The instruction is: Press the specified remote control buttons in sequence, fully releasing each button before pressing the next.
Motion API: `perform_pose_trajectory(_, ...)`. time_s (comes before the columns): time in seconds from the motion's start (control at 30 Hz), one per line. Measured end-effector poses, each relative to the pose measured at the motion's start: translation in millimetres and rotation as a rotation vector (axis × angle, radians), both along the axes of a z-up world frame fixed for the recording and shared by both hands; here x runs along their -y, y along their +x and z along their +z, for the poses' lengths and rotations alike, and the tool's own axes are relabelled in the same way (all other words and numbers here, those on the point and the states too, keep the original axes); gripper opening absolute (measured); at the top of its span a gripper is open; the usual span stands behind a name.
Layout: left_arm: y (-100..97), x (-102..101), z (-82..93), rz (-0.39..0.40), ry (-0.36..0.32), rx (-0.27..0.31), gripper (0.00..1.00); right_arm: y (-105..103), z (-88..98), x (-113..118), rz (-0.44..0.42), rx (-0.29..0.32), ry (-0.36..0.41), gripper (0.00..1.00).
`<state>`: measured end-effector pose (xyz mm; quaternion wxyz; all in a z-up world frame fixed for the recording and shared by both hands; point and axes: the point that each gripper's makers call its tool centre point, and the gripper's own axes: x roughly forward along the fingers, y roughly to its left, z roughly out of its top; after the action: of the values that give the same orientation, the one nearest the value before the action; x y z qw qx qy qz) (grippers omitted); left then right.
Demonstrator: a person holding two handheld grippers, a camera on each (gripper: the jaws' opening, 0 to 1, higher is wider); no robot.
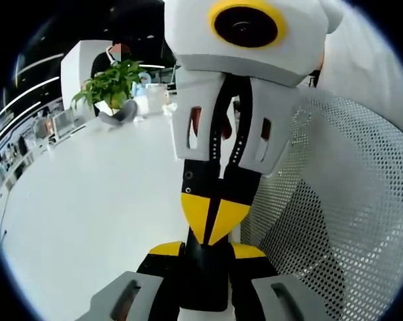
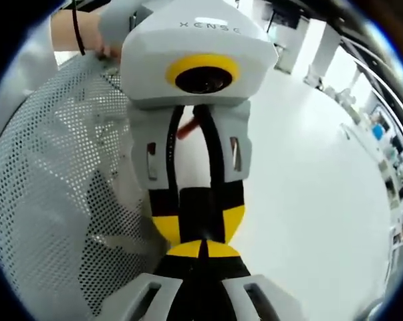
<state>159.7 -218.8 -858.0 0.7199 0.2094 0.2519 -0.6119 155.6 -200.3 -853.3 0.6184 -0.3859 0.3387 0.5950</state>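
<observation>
Left gripper view, left to right:
- white table [image 1: 87, 200], potted plant [image 1: 111, 83] at its far end
- left gripper [image 1: 206, 253], yellow tips slightly parted, dark mass between (pad or held thing, cannot tell)
- right gripper [image 1: 211, 217], tip to tip with it, jaws pressed together
- perforated white panel [image 1: 348, 200]
- remote control: place cannot be told

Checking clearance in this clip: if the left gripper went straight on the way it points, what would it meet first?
Most likely the right gripper, facing it tip to tip; the two already look touching or nearly so, though depth is unclear.
</observation>
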Motion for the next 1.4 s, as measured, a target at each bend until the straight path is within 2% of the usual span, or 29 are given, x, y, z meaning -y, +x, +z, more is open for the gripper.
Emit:
perform_pose_trajectory(0.73, 0.2, -0.3, -0.1, 0.006, -0.008, -0.004, 0.25, -0.2, -0.9, -0.5, 0.009, -0.003, -0.050, 0.00)
perform_pose_trajectory(1.4, 0.1, 0.8, -0.2, 0.000, -0.009, -0.002, 0.25, 0.4, -2.7, -1.4, 0.038, 0.007, -0.168, 0.00)
